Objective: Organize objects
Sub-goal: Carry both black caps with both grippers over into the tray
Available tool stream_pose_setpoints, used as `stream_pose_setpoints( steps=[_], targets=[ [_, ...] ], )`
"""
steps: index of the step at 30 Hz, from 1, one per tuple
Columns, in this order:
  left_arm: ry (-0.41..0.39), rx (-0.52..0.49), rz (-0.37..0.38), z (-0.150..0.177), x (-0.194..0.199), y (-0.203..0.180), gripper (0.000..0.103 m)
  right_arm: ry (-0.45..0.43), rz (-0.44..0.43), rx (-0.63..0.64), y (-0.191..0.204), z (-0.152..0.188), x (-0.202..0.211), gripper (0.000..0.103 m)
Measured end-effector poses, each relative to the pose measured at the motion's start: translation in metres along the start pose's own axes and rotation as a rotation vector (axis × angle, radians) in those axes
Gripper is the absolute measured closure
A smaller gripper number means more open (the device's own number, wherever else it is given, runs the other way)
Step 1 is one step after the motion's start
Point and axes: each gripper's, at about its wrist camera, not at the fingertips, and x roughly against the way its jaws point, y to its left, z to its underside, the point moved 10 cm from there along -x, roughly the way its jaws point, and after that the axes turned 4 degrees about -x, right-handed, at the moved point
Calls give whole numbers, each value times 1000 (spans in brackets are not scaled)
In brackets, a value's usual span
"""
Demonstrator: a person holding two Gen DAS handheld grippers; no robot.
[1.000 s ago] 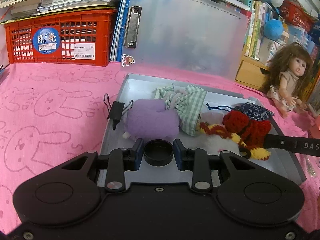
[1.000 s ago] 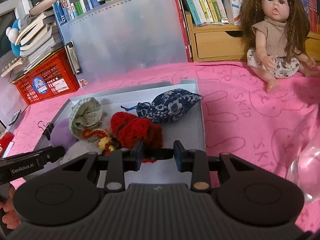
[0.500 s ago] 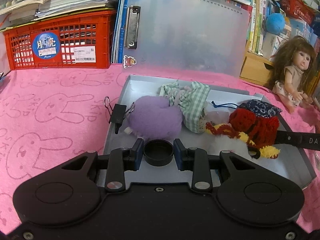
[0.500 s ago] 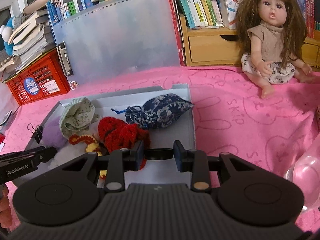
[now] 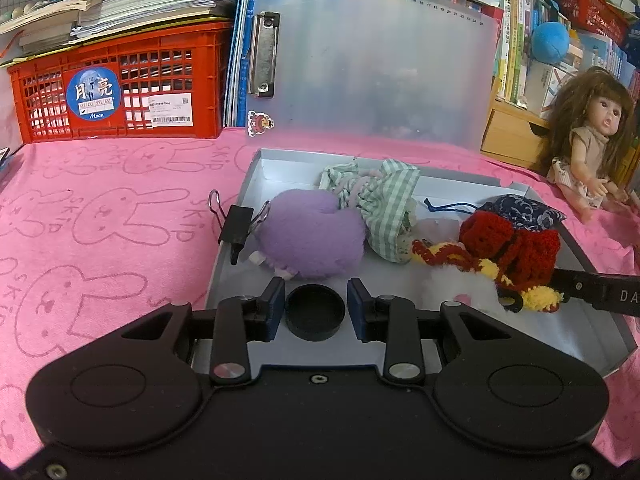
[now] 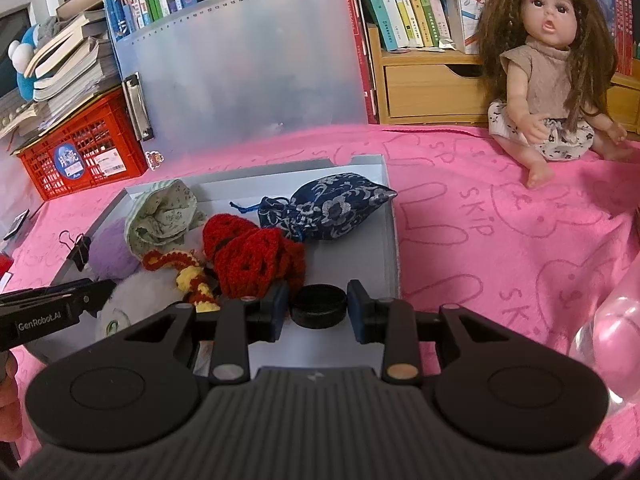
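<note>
Tray (image 5: 256, 168) first, the shallow grey one, lying flat on the pink bunny-print cloth (image 5: 100, 216) and filling the centre of both views. Up at 12 o'clock a frosted clipboard (image 5: 372, 60) stands upright behind it, with a red crate (image 5: 120, 88) at 10 o'clock in the left view. Over at 2 o'clock sits a long-haired doll (image 6: 548, 68), well apart from the tray.

Inside the tray, a purple plush (image 5: 312, 236) sits on the left, touching a green checked cloth bundle (image 5: 380, 208); a red crocheted piece (image 6: 248, 256) lies mid-tray, just beside a navy floral pouch (image 6: 332, 208) near the far right wall. A black binder clip (image 5: 236, 226) grips the left rim.

Now the tools: left gripper (image 5: 316, 306) hovers at the tray's near edge, jaws parted narrowly with nothing clamped between them. Right gripper (image 6: 316, 308) is low over the tray's right side, jaws likewise slightly apart and holding nothing.
</note>
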Motion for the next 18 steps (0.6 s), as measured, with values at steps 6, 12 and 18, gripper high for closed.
stream_pose_setpoints(
  steps=[6, 12, 18],
  targets=[
    [-2, 2, 9, 1, 2, 0, 68, 3, -5, 9, 4, 4, -1, 63],
    [-2, 5, 15, 2, 4, -2, 63, 2, -3, 23, 4, 5, 0, 64],
    [-8, 7, 26, 0, 13, -3, 61, -1, -16, 4, 3, 5, 3, 48]
  ],
)
